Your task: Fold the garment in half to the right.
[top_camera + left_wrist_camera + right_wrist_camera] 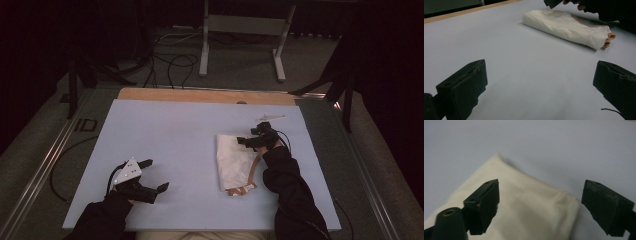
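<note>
White folded cloth, one; two hand-held grippers, both spread wide.

Dim room, grey carpet floor, metal stand, loose black cables behind the table.

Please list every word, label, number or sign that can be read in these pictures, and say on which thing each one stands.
There is none to read. The folded white cloth bag with tan straps is plain, the light blue table cover is blank, and the left gripper and right gripper carry no readable marking. A small pale object near the far edge is too small to tell.
</note>
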